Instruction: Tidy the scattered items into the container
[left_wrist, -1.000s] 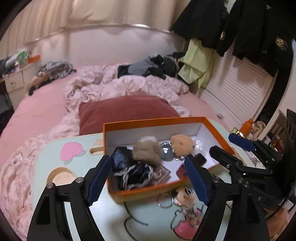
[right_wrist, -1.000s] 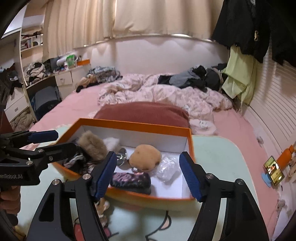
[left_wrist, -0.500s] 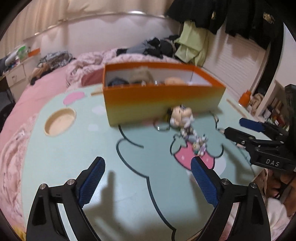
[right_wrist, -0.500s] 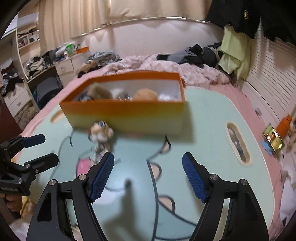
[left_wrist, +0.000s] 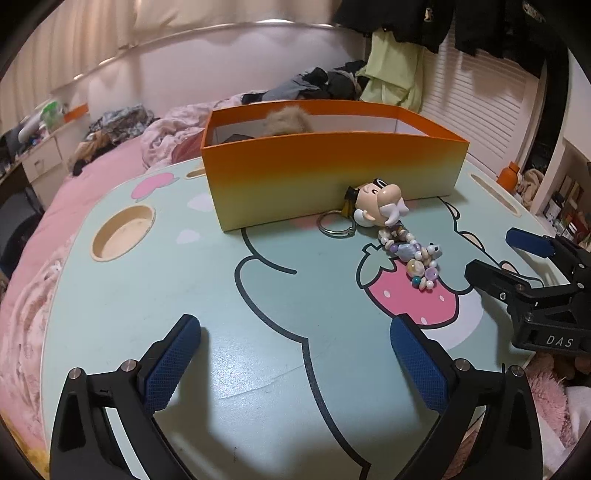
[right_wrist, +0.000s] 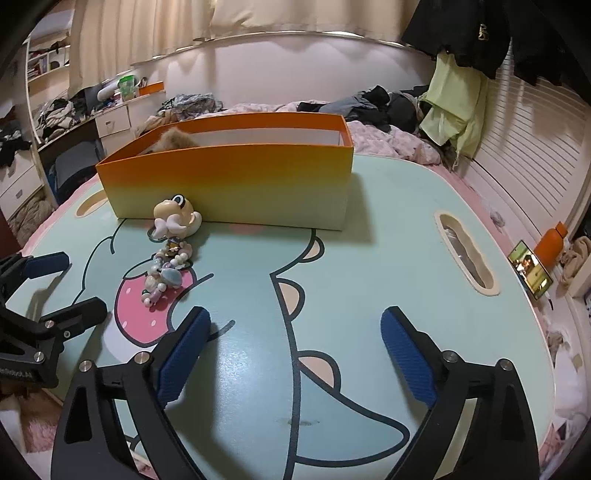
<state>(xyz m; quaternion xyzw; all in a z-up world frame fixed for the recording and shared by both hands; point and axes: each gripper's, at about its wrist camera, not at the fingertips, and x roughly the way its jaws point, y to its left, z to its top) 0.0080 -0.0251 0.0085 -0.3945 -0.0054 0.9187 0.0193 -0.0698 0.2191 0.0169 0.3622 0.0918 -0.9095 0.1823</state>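
The cartoon-head keychain (left_wrist: 376, 205) with its floppy bead strand lies on the table (left_wrist: 184, 295), touching the orange box (left_wrist: 332, 177). Looks light; I'd pinch the hard head, since loose beads would slip. Left gripper (left_wrist: 295, 350) and right gripper (right_wrist: 295, 339) are both opening, nothing between them.

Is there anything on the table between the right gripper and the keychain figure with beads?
Nothing visible. Only bare table lies between the right gripper, its jaws opening and empty, and the keychain figure, which lies against the orange box.
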